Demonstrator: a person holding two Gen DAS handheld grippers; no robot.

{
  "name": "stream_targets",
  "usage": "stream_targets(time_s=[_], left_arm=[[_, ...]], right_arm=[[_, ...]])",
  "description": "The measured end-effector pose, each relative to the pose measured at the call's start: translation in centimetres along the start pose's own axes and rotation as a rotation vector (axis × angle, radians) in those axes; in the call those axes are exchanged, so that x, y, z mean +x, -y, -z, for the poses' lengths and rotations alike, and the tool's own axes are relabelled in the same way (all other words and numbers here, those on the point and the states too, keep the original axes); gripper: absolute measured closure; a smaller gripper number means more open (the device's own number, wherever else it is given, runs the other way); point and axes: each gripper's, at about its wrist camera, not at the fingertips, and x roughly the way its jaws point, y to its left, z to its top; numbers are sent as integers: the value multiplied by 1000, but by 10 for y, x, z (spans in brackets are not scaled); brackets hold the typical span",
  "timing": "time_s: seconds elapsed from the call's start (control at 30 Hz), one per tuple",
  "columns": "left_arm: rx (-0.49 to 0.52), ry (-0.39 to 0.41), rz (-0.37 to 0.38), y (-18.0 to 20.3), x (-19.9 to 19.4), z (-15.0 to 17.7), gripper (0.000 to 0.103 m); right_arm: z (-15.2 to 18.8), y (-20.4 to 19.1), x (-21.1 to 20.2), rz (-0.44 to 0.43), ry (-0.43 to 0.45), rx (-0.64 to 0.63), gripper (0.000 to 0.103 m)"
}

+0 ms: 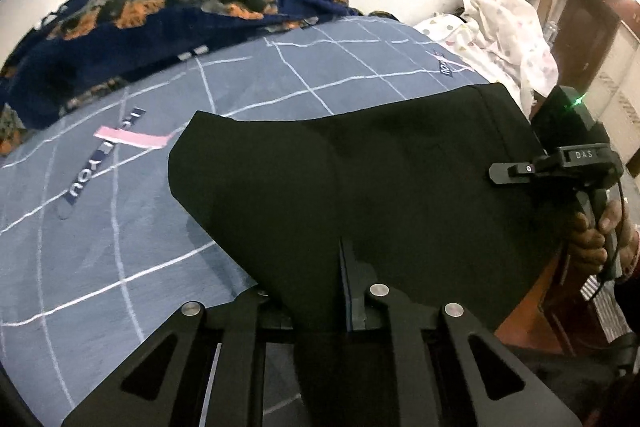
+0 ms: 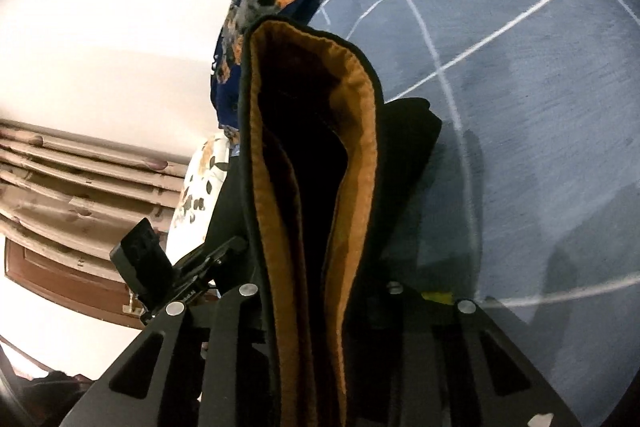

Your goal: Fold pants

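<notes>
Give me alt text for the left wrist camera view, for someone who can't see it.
The left gripper is shut on black pants, which spread over a blue-grey bedsheet with white grid lines. At the right edge, a hand holds the right gripper against the pants' far side. A navy patterned blanket lies bunched behind, by a white wall.

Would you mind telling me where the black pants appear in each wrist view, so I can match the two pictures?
Left wrist: black pants fill the centre and lower right, running into the gripper.
Right wrist: they rise up the centre, brown lining showing.
Shared landmark: the blue grid-lined bedsheet.
</notes>
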Motion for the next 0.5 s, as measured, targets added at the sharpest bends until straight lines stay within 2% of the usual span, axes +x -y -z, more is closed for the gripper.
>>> stream_targets(time_s=[0.5], left_arm=[[-90, 91, -130, -30, -62, 8, 89]], right_arm=[[9, -53, 41, -58, -38, -36, 78]])
